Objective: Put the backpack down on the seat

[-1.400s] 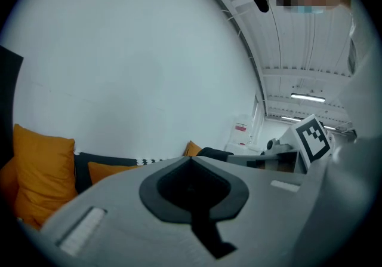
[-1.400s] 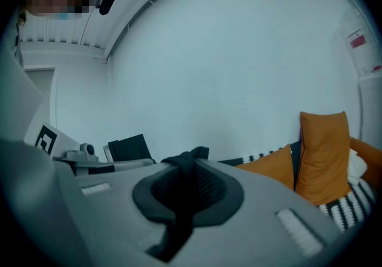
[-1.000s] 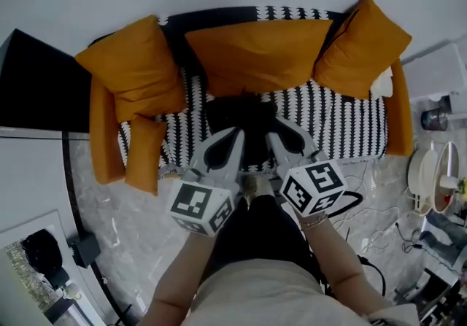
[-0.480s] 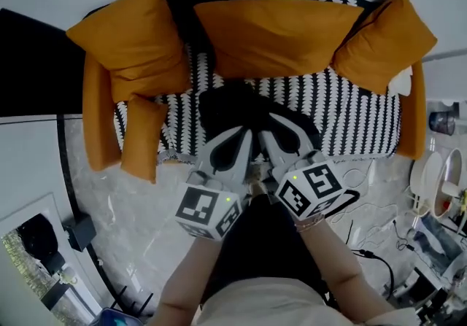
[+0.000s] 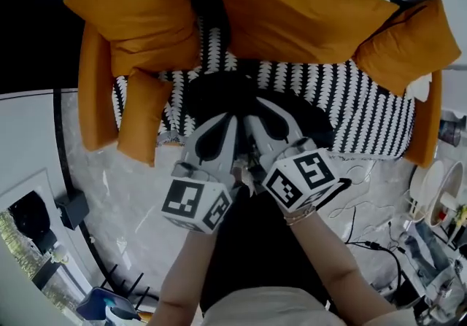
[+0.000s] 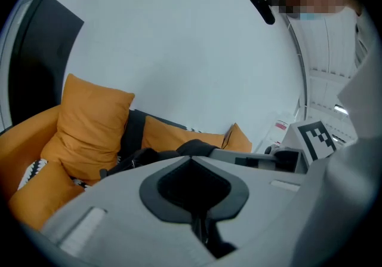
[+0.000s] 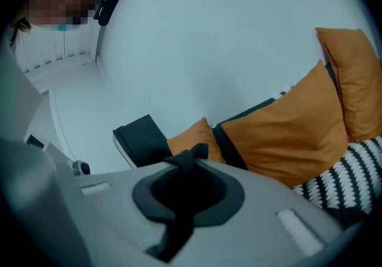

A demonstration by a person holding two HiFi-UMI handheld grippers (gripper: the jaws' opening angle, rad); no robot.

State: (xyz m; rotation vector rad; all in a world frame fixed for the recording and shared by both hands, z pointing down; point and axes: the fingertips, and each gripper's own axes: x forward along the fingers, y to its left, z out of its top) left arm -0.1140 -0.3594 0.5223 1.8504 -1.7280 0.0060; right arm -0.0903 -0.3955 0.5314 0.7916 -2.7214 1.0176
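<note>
A black backpack hangs over the front of the black-and-white patterned sofa seat; whether it rests on the seat is hidden by the grippers. My left gripper and right gripper sit side by side on top of it. In the right gripper view a black strap pokes out between the closed jaws of the right gripper. The left gripper is closed too, a dark strip in its slit, with the backpack just beyond.
Orange cushions line the sofa back: left, middle, right, plus a small one at the left arm. Cables lie on the marble floor to the right. A black box stands at the left.
Both grippers have carried the backpack forward towards the sofa. The sofa now sits closer and larger in the head view, with the backpack over the seat's front part.
</note>
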